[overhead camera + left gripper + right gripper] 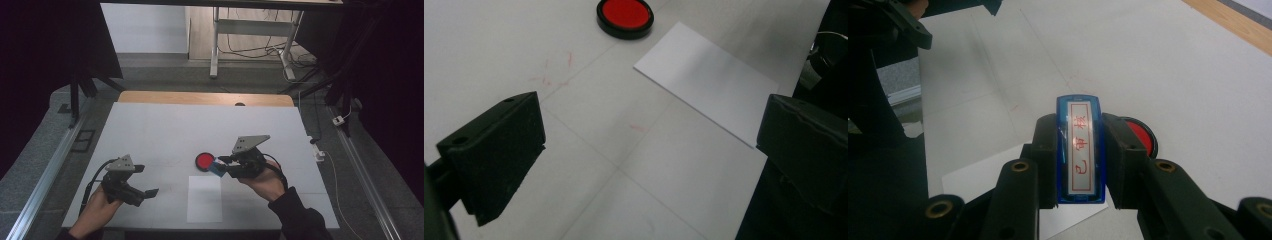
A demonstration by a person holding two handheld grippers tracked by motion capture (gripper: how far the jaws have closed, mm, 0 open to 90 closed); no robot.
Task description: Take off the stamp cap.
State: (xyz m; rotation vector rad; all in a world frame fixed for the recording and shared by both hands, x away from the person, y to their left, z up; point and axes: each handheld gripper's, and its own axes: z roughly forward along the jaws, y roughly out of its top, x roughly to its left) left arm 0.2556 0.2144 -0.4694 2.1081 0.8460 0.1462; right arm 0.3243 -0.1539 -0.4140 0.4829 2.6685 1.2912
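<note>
One blue stamp (1081, 150) sits clamped between the jaws of the right gripper (223, 165), which press on its two long sides; its top label carries red characters inside a red frame. In the high view the stamp (218, 168) is held low over the white table (165, 130), just beside the ink pad and above the far edge of the paper sheet.

There is one ink pad (204, 161), a round black dish holding a red inked cushion, lying open on the table. In the right gripper view it (1142, 138) peeps out just behind one jaw.

One white sheet of paper (204, 198) lies flat on the table, on the near side of the ink pad; the two lie close together.

The left gripper (151, 192) is well apart from these, over the table's near left part. Its jaws stand wide apart with nothing between them, only bare table and a corner of the sheet (707, 80) beyond.
</note>
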